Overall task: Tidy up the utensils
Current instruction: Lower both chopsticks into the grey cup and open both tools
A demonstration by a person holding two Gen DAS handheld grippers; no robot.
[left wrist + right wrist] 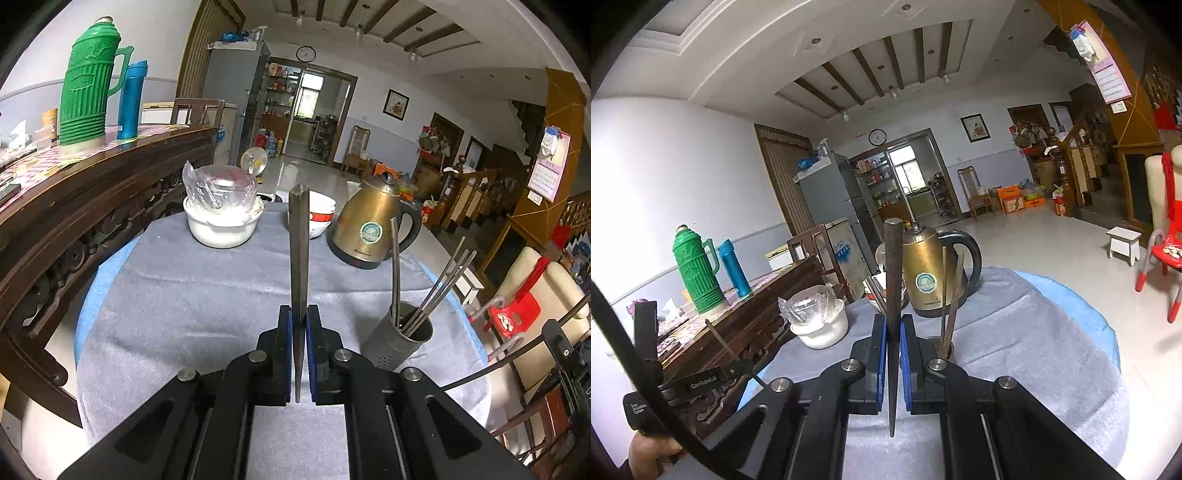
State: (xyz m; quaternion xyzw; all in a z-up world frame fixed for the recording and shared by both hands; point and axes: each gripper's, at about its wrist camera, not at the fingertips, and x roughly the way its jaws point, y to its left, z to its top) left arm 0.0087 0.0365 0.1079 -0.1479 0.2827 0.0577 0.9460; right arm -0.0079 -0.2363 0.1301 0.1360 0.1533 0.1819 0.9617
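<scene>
White lettering reading "GenRobot.AI" runs along a black bar of the left gripper (705, 382), low and left of the kettle (932, 275) in the right wrist view. Below that bar, a second small white label on the handle is too small to read. The brand line under the kettle's (369, 229) round badge is blurred. The wall calendar's (546, 166) print is illegible.
</scene>
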